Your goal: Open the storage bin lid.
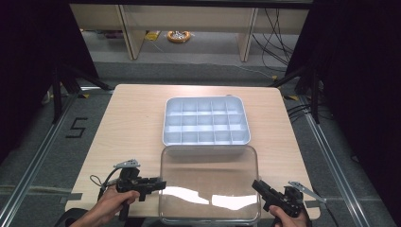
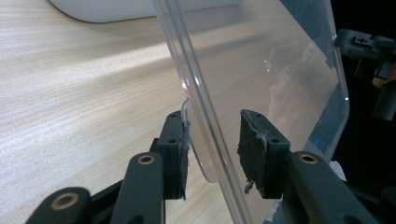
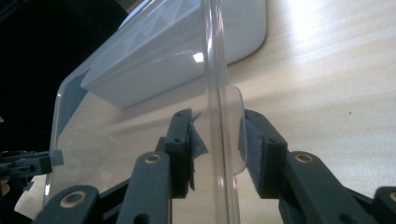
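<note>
A clear plastic lid (image 1: 209, 184) hangs over the table's front edge between my two grippers. My left gripper (image 1: 158, 185) clasps its left rim, the jaws standing either side of the rim and a small tab (image 2: 187, 109), one pad against the tab. My right gripper (image 1: 257, 185) holds the opposite rim the same way, with the lid's edge (image 3: 217, 93) running up between its jaws. Behind the lid a pale blue box (image 1: 206, 121) with several empty compartments rests on the table. The left gripper (image 2: 212, 149) and right gripper (image 3: 217, 144) each show narrow jaws around the lid.
The light wooden table (image 1: 132, 123) has bare surface to the left and right of the box. Black curtains flank the table, and wooden furniture legs and cables stand on the floor beyond its far edge. The other gripper (image 2: 364, 46) appears through the lid.
</note>
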Tool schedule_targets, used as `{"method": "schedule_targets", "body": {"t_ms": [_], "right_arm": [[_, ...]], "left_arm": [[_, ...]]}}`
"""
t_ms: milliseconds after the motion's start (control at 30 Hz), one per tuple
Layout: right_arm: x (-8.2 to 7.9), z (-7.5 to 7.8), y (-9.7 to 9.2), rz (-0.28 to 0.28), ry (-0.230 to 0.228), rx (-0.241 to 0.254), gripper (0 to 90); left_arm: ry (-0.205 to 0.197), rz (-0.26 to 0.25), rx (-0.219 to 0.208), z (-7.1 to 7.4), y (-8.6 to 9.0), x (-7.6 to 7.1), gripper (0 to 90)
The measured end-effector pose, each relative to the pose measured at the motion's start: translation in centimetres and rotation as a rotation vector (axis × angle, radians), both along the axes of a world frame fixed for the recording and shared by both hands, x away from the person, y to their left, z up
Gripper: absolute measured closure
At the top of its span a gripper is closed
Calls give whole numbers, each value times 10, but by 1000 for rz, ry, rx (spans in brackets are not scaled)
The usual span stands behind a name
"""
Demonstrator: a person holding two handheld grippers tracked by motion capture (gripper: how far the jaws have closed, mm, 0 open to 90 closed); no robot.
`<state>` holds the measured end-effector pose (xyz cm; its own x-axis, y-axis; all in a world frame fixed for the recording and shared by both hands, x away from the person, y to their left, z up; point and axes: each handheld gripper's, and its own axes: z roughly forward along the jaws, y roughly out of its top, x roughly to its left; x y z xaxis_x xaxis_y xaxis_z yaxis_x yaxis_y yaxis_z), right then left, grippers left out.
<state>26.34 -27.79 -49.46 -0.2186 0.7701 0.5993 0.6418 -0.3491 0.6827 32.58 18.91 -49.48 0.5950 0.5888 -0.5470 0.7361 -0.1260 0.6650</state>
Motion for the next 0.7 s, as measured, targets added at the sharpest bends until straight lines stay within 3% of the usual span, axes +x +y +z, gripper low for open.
{"method": "schedule_targets", "body": {"t_ms": [67, 100, 133, 200, 233, 267, 333, 367, 400, 433, 467, 567, 667, 700], "right_arm": [[0, 0, 0, -11, 9, -6, 655], [0, -1, 1, -11, 26, 18, 655], [0, -1, -1, -6, 20, -9, 655], [1, -3, -1, -17, 36, 18, 655], [1, -3, -2, -9, 41, 8, 655], [1, -3, -1, -17, 59, 42, 655], [3, -7, -3, -12, 38, 13, 655], [3, -6, -3, -16, 57, 11, 655], [2, -6, -1, -22, 75, 49, 655], [2, -6, -1, -26, 89, 43, 655], [5, -9, -3, -16, 56, 12, 656], [5, -10, -4, -11, 69, 5, 653], [7, -11, -2, -23, 93, 36, 652], [6, -11, -4, -22, 91, -15, 653]], "left_arm": [[5, 0, -2, -1, -1, 0, 616], [2, -11, 7, -1, 0, 0, 616], [4, -5, 5, -2, -1, 0, 616], [17, -18, 18, -5, -2, 0, 618], [17, -18, 18, -5, -2, 0, 618], [20, -19, 23, -6, -3, 0, 618], [28, -26, 33, -8, -4, 2, 617], [28, -26, 33, -8, -4, 2, 618], [28, -25, 36, -8, -4, 3, 618], [31, -31, 35, -9, -4, 3, 618], [31, -31, 35, -9, -4, 3, 618], [43, -40, 44, -11, -5, 4, 612], [43, -44, 50, -12, -5, 5, 612], [43, -51, 50, -12, -6, 6, 612]]}}
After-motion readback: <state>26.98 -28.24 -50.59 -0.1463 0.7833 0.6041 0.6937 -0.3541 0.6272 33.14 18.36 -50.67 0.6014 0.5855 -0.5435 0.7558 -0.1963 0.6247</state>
